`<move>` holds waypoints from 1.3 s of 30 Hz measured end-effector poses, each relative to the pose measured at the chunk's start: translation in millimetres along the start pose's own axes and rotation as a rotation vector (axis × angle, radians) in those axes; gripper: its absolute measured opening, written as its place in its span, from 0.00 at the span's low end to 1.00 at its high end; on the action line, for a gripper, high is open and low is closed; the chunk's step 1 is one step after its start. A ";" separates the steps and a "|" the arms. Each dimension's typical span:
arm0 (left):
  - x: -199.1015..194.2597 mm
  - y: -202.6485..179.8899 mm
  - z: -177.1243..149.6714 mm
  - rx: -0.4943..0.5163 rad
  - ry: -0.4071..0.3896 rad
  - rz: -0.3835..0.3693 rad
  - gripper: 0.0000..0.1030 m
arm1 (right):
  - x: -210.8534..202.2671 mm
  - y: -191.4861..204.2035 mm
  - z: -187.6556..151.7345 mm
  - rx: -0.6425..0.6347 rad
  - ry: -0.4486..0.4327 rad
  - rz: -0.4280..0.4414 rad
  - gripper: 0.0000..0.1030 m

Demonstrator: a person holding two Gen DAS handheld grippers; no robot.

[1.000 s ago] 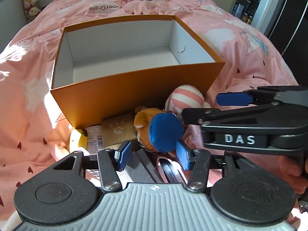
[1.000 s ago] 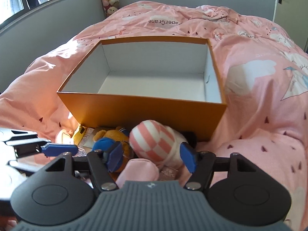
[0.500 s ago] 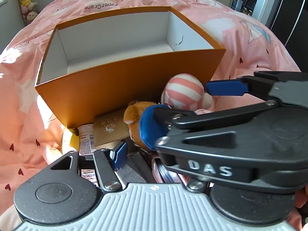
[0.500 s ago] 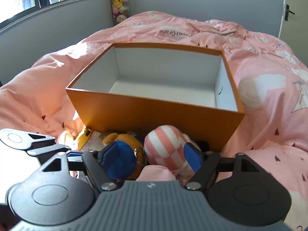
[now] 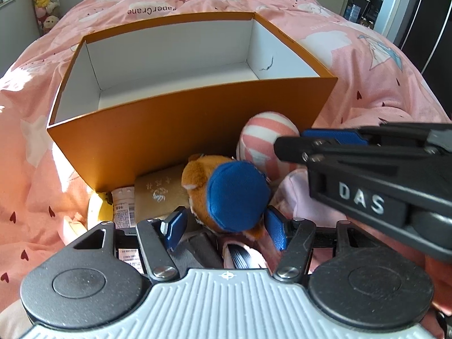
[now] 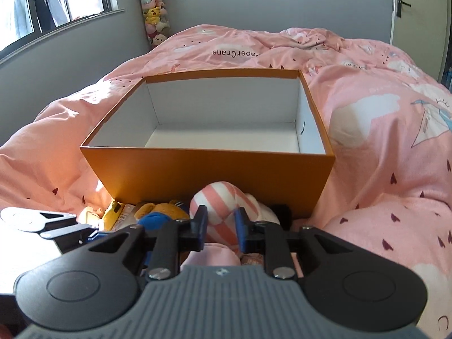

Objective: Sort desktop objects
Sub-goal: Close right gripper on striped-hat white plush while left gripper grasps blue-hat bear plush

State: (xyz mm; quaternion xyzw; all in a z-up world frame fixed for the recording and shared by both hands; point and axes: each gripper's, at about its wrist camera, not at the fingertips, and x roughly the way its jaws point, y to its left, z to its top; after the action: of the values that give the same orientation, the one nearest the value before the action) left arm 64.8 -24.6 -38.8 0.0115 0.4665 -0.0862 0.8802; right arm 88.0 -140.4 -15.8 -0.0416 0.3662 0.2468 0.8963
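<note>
The right gripper (image 6: 219, 227) pinches the pink-striped plush (image 6: 219, 202), which lies at 6 o'clock of the orange box (image 6: 209, 172) on the pink bed (image 6: 395, 169). The left gripper (image 5: 223, 227) is spread around the orange plush with blue cap (image 5: 228, 195), at 9 o'clock of the striped one, beside a tan booklet (image 5: 158, 190).

Orange box (image 5: 180, 130), white inside, open-topped, upright on bed. Before it: striped plush (image 6: 217, 212), brown plush (image 5: 226, 195) with blue cap, tan card (image 5: 158, 195).
</note>
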 end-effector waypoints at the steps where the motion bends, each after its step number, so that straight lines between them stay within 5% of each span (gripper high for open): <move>1: 0.9 -0.6 0.8 0.002 -0.006 0.005 0.68 | -0.3 -1.1 -0.5 0.006 -0.001 0.002 0.26; 18: 0.1 14.8 2.1 -0.095 -0.114 0.009 0.65 | -3.9 -21.7 0.2 0.010 -0.013 0.078 0.57; 23: -7.2 20.7 -0.4 -0.107 -0.161 0.051 0.69 | 3.9 -20.7 8.6 -0.002 0.008 0.127 0.58; 29: -9.9 28.7 -3.4 -0.121 -0.169 0.036 0.70 | 18.5 -15.1 15.1 -0.030 0.036 0.064 0.61; 33: -9.9 31.5 -10.0 -0.116 -0.158 0.001 0.71 | 16.7 -13.4 14.9 -0.085 0.066 0.075 0.61; 39: -9.4 62.1 -17.5 -0.296 -0.166 -0.118 0.70 | 15.4 -25.9 17.4 -0.120 0.091 0.088 0.62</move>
State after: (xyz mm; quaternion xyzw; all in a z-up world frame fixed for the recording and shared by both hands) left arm 55.4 39.7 -44.6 -0.1528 0.3996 -0.0687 0.9013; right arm 120.6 -152.3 -16.3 -0.0905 0.3926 0.3051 0.8629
